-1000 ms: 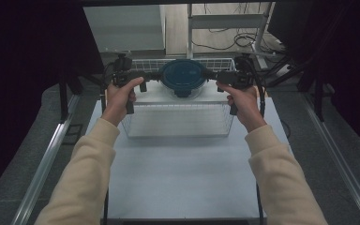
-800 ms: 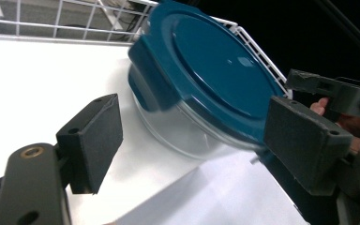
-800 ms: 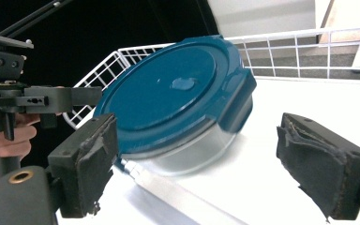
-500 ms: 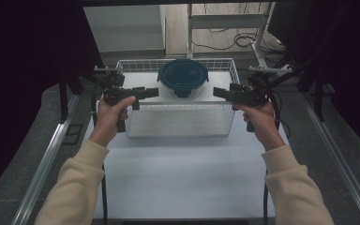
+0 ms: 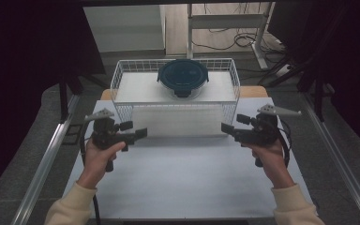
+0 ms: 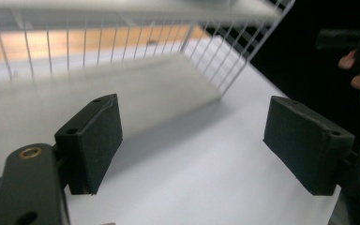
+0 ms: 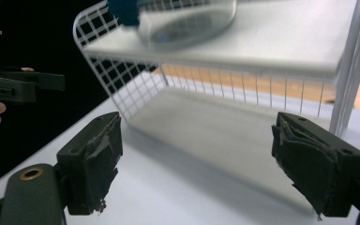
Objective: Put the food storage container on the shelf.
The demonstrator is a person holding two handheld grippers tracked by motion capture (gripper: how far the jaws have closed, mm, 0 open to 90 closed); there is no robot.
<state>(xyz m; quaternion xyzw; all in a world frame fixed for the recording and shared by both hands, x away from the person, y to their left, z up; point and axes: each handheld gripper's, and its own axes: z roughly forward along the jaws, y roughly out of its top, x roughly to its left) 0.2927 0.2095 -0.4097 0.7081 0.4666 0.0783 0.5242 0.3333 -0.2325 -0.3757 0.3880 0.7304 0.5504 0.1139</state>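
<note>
High view. A white wire-mesh rack with a flat white shelf stands at the 12 o'clock end of the white worktop. On that shelf, just right of its middle, rests a round clear container with a dark blue lid, upright, its latch tab facing 6 o'clock. The left tool, held in the person's left hand, hovers at about 9 o'clock of the worktop, below the rack's front left corner, and points toward 3 o'clock. The right tool, held in the right hand, hovers at about 3 o'clock, below the front right corner, and points toward 9 o'clock. The two face each other and are well apart; neither touches the rack.

Left gripper view. The left tool has its black pads spread wide, with bare worktop between them; the rack's lower mesh lies at 12 o'clock.

Right gripper view. The right tool is likewise spread wide and grips nothing; its pad facings look frayed. The blurred container sits on the shelf at 12 o'clock.
</note>
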